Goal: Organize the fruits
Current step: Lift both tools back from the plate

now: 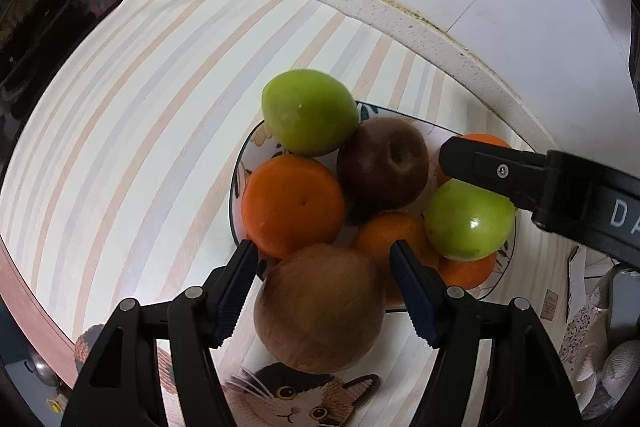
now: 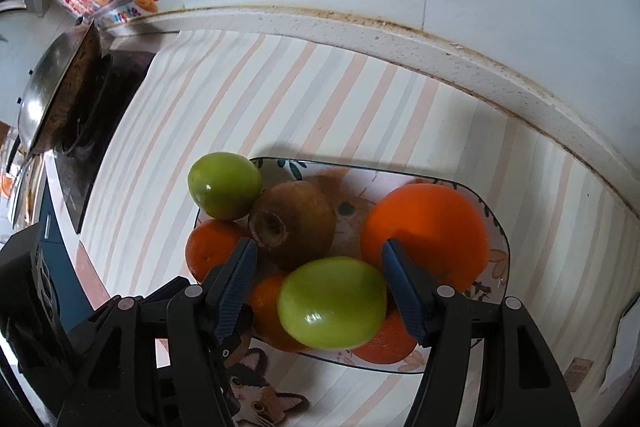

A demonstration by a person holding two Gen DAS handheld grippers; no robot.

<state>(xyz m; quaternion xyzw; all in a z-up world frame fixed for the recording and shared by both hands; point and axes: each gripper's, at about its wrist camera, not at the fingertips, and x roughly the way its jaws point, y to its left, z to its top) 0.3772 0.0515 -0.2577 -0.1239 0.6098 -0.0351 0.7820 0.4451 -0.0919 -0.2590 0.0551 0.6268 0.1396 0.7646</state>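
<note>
Fruits heaped on plate [image 2: 502,239], lower oranges [image 1: 466,271] half hidden

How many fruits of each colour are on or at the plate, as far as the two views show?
Green: 2, one at the plate's far corner and one near the right gripper.
Orange: 4.
Brown: 2.
Total: 8.
</note>
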